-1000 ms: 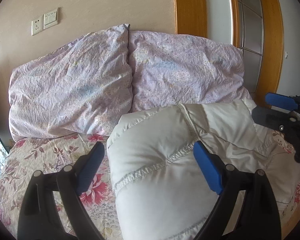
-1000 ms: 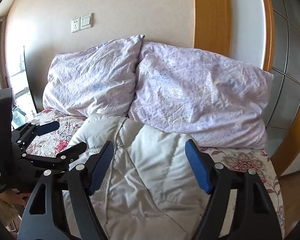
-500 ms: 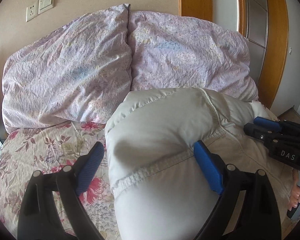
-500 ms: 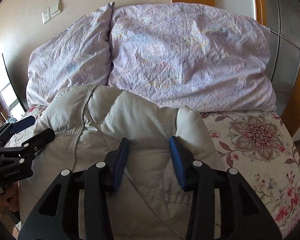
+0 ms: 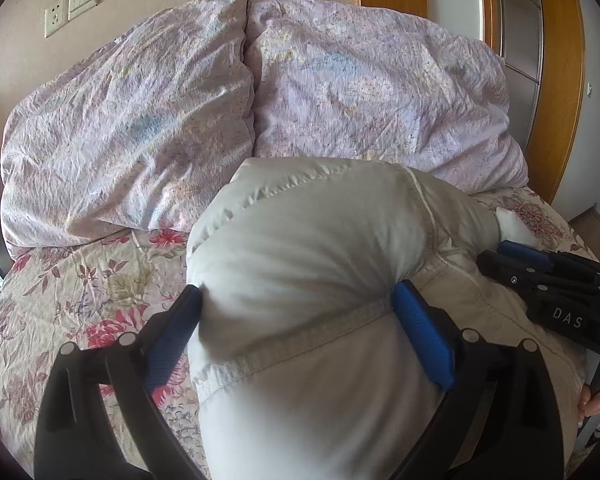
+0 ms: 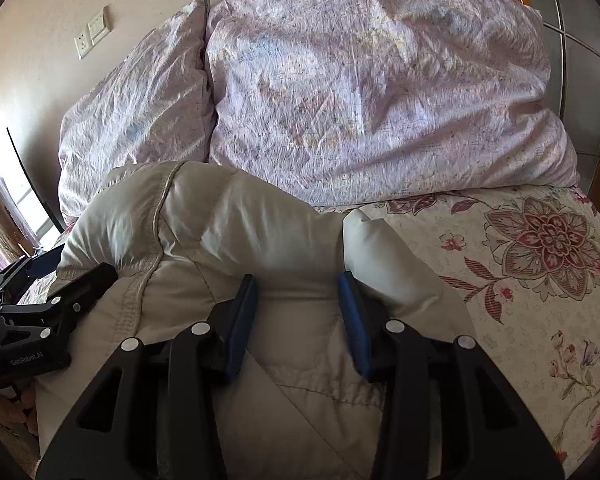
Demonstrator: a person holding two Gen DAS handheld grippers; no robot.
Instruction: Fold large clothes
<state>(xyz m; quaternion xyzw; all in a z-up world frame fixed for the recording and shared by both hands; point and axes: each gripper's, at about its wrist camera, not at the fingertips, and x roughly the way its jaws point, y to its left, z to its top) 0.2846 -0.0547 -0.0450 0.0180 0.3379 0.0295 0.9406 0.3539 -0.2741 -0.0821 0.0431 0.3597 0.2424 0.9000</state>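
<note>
Your right gripper (image 6: 298, 312) has just been closing and now pinches a puffy fold of the jacket (image 6: 236, 220), which lies bunched on the bed (image 6: 540, 280) below the pillows (image 6: 360, 80). Your left gripper (image 5: 296, 332), jaws just widening, straddles the jacket's left bulge, pads touching without a clear squeeze. The slick padding could squirt out of either hold, undoing the fold. Only the right view shows the white flap (image 6: 380, 252); only the left shows your fingers (image 5: 598, 400).
</note>
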